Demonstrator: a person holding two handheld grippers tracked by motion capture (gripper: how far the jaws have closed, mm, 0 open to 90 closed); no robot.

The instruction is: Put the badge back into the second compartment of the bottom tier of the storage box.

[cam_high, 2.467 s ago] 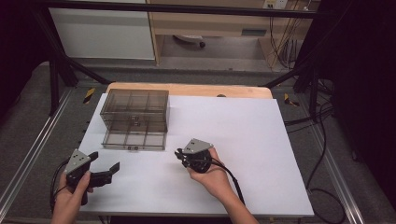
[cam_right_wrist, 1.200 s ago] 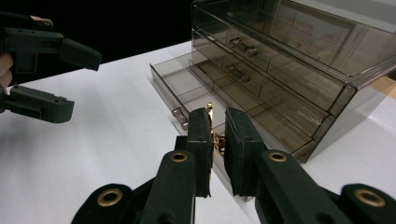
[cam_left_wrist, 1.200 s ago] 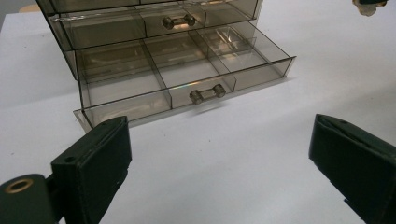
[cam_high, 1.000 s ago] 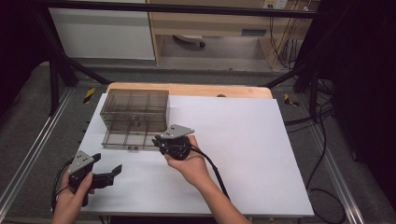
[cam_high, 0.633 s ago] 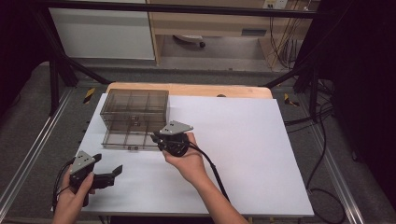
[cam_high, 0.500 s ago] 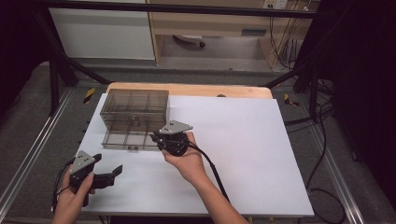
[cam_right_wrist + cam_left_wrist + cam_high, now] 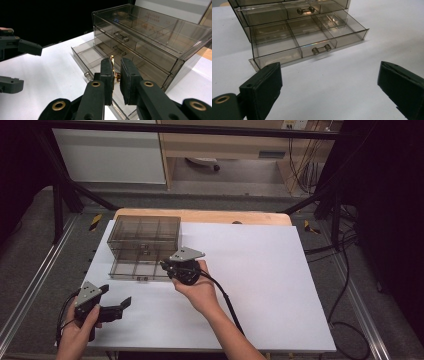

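Observation:
A smoky clear drawer cabinet (image 7: 145, 236) stands at the table's far left, its bottom drawer (image 7: 134, 269) pulled out. My right gripper (image 7: 165, 266) hangs over that drawer's right end. In the right gripper view its jaws (image 7: 116, 68) are shut on a small gold trinket (image 7: 112, 65) above the drawer's compartments (image 7: 97, 56). My left gripper (image 7: 117, 296) rests near the front left corner, open and empty. In the left gripper view, between the wide-apart jaws (image 7: 329, 82), the open drawer (image 7: 312, 37) and its metal handle (image 7: 321, 49) face me.
White paper (image 7: 270, 270) covers the table, bare on its right half. A cable (image 7: 227, 300) trails from the right gripper along the forearm. The left gripper (image 7: 31, 67) shows at the left of the right gripper view. Metal rails (image 7: 30, 285) and dark floor flank the table.
The right gripper has travelled from the table's middle front to the left and away, up to the open drawer. The left gripper has drifted slightly nearer to me and stayed open.

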